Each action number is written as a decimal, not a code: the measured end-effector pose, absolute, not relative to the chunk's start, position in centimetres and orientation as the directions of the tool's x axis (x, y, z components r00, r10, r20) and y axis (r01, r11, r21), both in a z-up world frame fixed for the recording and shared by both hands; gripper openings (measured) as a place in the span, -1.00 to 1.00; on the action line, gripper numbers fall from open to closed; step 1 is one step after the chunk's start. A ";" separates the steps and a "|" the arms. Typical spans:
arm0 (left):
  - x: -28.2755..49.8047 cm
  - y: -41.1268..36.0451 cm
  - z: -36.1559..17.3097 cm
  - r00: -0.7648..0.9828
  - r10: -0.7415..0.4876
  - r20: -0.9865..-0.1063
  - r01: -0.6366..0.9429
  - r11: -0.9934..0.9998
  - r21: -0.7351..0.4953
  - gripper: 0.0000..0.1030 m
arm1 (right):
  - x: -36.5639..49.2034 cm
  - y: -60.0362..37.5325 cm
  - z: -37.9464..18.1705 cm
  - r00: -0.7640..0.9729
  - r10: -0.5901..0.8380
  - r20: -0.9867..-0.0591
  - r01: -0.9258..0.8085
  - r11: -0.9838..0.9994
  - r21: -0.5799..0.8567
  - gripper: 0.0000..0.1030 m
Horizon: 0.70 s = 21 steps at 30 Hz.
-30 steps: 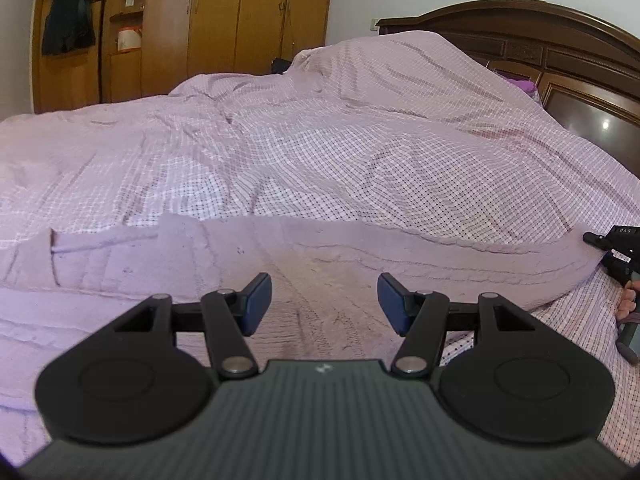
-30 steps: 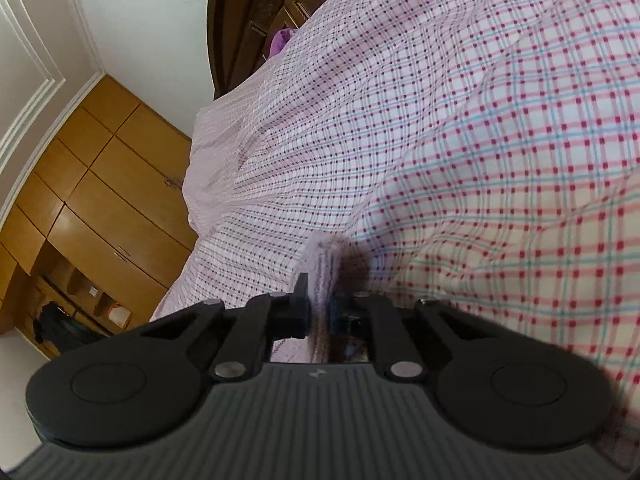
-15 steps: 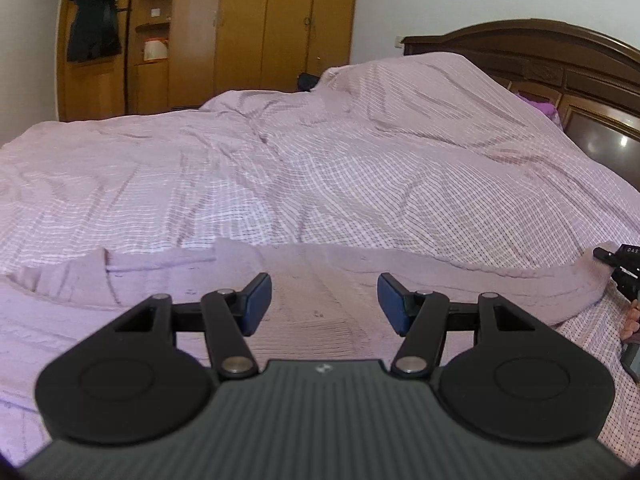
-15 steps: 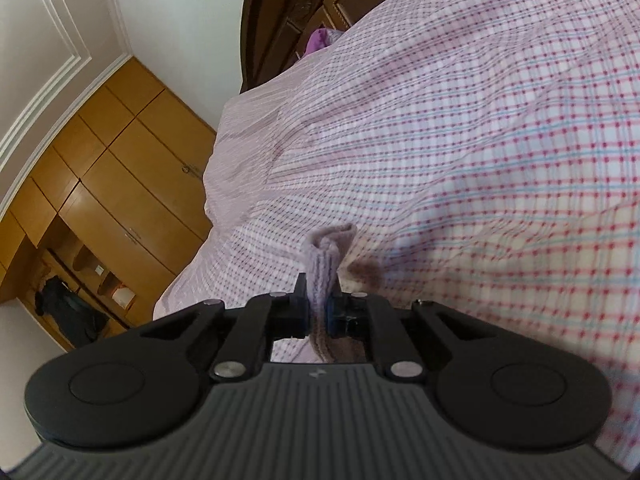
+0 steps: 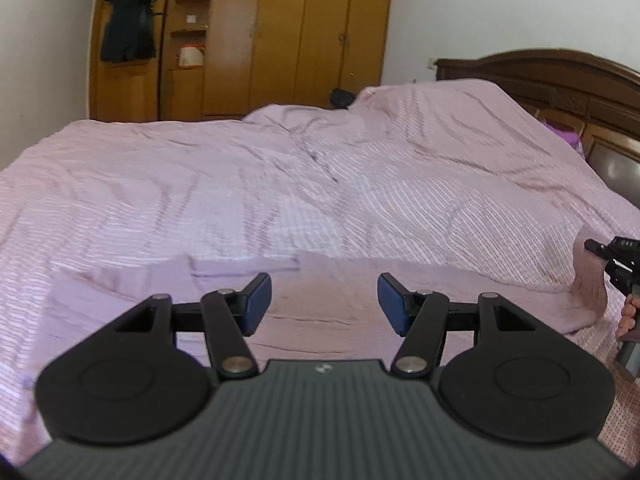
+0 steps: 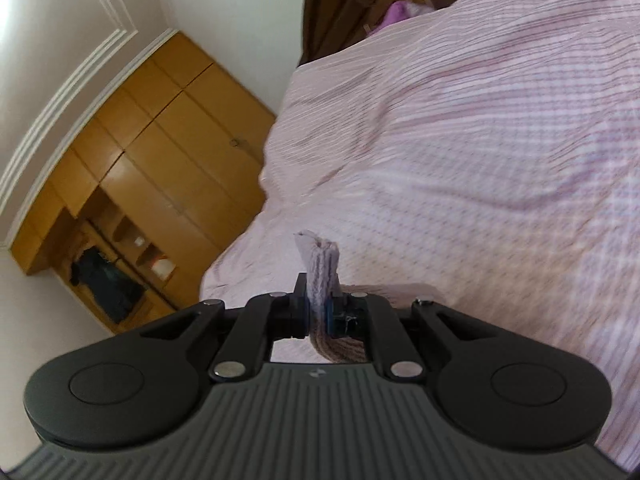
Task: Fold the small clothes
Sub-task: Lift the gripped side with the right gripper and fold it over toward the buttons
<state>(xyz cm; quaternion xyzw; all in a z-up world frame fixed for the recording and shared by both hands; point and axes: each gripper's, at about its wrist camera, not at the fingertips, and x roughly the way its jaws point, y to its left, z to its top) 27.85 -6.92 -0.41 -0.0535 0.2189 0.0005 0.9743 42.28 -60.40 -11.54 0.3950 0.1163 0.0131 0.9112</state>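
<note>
From my left gripper (image 5: 323, 306) I look forward over its two blue pads (image 5: 256, 304), which stand wide apart with nothing between them. Just ahead of and beneath the fingers lies the sweater (image 5: 312, 316), a pale lilac knit spread flat on the bed (image 5: 280, 184); its far edge runs across the view a little beyond my fingertips, and it reaches out to both sides of the tool. Far to the right, at the edge of the view, the sweater's corner rises off the bed to meet my right gripper (image 5: 612, 260), with a bit of my hand (image 5: 628, 318) showing below it. Beyond the bed, ahead and to the left, stands a wardrobe (image 5: 280, 36), and a dark headboard (image 5: 560, 80) is ahead to the right; this view is somewhat blurred. From my right gripper (image 6: 318, 312), the view is rolled sideways. Its jaws are pinched tight on a fold of the sweater (image 6: 320, 276), which sticks up past the fingertips and bunches back toward the tool body behind the pads. The checked bed (image 6: 480, 140) fills the right side of the view ahead of the tool, and the wardrobe (image 6: 168, 128) sits off to the left.
</note>
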 end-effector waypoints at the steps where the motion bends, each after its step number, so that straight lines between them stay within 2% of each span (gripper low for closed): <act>1: 27.4 -6.2 0.0 0.906 -0.019 -0.423 -0.031 0.993 -0.111 0.17 | 42.0 -59.5 -11.0 0.972 0.122 -0.199 0.060 0.694 0.717 -0.85; 10: 23.6 0.3 1.9 0.913 0.009 -0.407 -0.059 0.992 -0.111 0.17 | 40.5 -51.4 -5.4 0.972 0.184 -0.148 -0.046 0.762 0.646 -0.85; 21: 22.7 6.8 0.3 0.909 0.090 -0.406 -0.159 0.977 -0.139 0.17 | 38.3 -39.5 0.1 0.948 0.273 -0.161 -0.172 0.869 0.464 -0.85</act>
